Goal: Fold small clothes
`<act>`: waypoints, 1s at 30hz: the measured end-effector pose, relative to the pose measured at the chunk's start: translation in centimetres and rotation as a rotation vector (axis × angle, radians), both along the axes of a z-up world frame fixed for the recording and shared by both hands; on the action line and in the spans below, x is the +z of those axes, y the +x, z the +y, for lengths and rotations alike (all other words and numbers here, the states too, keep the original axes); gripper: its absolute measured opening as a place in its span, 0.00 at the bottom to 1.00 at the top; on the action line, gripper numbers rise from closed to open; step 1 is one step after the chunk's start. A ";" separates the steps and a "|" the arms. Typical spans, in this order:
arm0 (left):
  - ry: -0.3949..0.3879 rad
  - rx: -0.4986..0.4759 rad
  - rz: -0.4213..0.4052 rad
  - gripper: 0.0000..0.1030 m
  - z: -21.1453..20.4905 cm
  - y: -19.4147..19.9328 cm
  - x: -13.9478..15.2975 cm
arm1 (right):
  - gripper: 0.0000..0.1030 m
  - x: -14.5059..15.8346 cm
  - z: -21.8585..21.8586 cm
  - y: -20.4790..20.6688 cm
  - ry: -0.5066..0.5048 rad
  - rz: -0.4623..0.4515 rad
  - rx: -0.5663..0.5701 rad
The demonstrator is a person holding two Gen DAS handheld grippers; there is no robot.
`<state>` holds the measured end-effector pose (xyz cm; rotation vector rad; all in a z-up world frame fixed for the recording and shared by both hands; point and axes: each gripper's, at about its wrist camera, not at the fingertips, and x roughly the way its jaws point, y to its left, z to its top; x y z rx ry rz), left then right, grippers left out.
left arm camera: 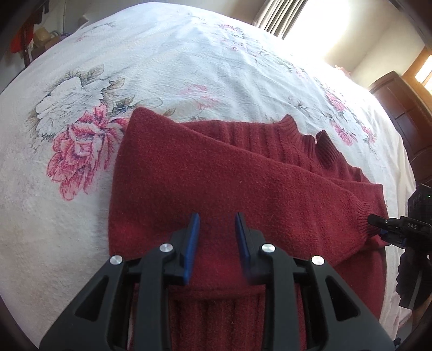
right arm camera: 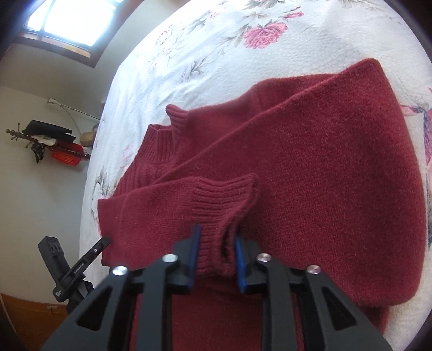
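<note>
A dark red knit sweater [left arm camera: 205,172] lies flat on the floral bedspread [left arm camera: 162,59], its ribbed collar [left arm camera: 299,135] toward the far right. One sleeve [left arm camera: 270,172] lies diagonally across the body. My left gripper [left arm camera: 217,220] hovers open just over the sweater's body, nothing between its blue pads [left arm camera: 193,235]. In the right wrist view, my right gripper [right arm camera: 217,233] is shut on the sleeve's ribbed cuff [right arm camera: 224,199], bunched between the pads. The right gripper [left arm camera: 383,224] also shows at the right edge of the left wrist view, at the cuff [left arm camera: 364,218].
The bedspread [right arm camera: 216,40] reaches out around the sweater [right arm camera: 324,151] on all sides. A dark wooden cabinet [left arm camera: 405,113] stands beyond the bed's right edge under a bright window [left arm camera: 324,24]. A shelf with clutter [right arm camera: 51,143] hangs on the wall past the bed's other side.
</note>
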<state>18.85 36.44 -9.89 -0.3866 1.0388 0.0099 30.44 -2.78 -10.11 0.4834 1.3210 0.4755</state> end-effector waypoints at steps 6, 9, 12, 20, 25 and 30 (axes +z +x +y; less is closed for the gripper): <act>0.063 -0.057 0.011 0.28 -1.9 0.5 -0.9 | 0.10 3.2 0.5 -1.1 -0.068 -0.155 0.054; 0.053 -0.052 0.038 0.28 -1.7 0.5 -2.3 | 0.10 1.5 0.4 -1.3 -0.140 -0.118 0.065; 0.031 -0.045 0.032 0.29 -1.3 0.5 -2.8 | 0.09 -0.7 -0.1 -1.5 -0.167 -0.076 0.051; 0.055 -0.047 0.050 0.29 -1.4 -1.1 -1.8 | 0.21 -0.5 -1.7 -3.2 -0.110 -0.073 -0.011; 0.089 -0.080 0.059 0.38 -1.7 -8.4 -0.5 | 0.34 1.5 -3.4 -11.4 -0.150 -0.105 0.045; 0.118 -0.050 0.121 0.39 -1.5 -17.8 -0.9 | 0.34 0.9 -6.0 -23.1 -0.163 -0.056 0.061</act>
